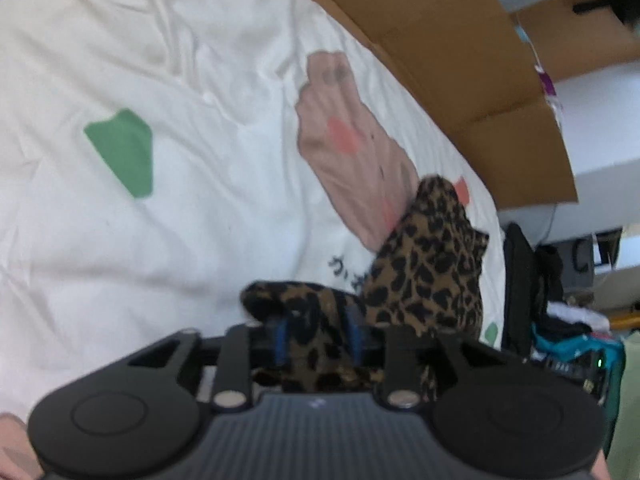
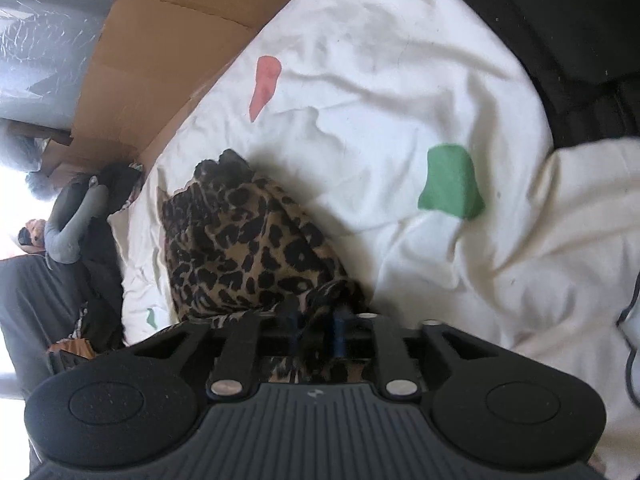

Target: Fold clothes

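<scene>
A leopard-print garment (image 1: 432, 264) lies bunched on a white bed cover (image 1: 160, 220) printed with green, pink and red shapes. In the left wrist view my left gripper (image 1: 318, 320) stands open, a fold of the leopard cloth lying loosely between its blue-padded fingers (image 1: 280, 336). The right wrist view shows the same garment (image 2: 248, 240) heaped to the left on the cover (image 2: 380, 100). My right gripper (image 2: 316, 320) is open too, with a bunched edge of the cloth between its fingers (image 2: 338, 332). The finger tips are partly hidden by the fabric.
Flattened brown cardboard (image 1: 460, 60) runs along the far side of the bed, also seen in the right wrist view (image 2: 160, 40). Dark bags and piled clothes (image 1: 560, 320) crowd the floor past the bed's edge. A black padded object (image 2: 540, 20) borders the cover.
</scene>
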### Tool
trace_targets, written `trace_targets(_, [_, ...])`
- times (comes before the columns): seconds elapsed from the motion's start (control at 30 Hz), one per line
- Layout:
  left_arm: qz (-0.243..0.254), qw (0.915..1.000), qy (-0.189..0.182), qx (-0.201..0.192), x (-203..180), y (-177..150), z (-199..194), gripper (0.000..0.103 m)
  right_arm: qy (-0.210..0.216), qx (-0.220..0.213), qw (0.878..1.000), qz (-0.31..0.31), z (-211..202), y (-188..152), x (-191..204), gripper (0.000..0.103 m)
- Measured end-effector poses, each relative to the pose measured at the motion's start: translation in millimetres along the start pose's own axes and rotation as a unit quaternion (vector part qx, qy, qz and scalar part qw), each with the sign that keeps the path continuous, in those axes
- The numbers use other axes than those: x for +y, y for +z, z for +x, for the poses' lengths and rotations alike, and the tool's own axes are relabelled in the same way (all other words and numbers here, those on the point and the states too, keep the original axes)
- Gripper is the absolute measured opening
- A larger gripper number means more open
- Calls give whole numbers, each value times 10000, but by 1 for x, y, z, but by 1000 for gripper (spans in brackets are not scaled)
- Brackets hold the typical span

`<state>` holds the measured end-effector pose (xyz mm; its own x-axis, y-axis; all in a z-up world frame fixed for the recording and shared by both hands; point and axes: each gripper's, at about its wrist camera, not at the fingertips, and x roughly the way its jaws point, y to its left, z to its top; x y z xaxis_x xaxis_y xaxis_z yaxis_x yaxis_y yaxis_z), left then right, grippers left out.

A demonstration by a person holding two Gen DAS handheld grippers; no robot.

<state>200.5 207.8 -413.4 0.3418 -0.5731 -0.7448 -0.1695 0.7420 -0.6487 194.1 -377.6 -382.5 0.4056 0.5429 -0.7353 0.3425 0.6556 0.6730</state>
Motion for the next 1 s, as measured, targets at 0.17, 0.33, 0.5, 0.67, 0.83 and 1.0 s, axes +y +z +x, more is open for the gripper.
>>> trace_targets(0.17, [13,9999,-116,63,-6,-6,-2,48,381,44,9993,38,1,-9,6,43])
trace_targets(0.33, [-40,9996,-257,-91,-12,-5,-9,50,493,14,9988,36,4,-8,11,47])
trace_targets(0.5, [36,9984,-445,-337,-23,10,-17,50,545,-359,9979,-14,-3,-2,15,48])
trace_targets(0.67, [240,9960,-593,-631,-36,23,-32,50,409,-752,9959,-291,-15,7,21,48])
trace_targets(0.83, [286,9935,-669,-879,-38,28,-44,50,365,-907,9946,-359,-23,10,19,48])
trace_targets(1.0, [345,9935,-507,-956,-35,29,-49,49,249,-1011,9936,-443,-32,9,14,48])
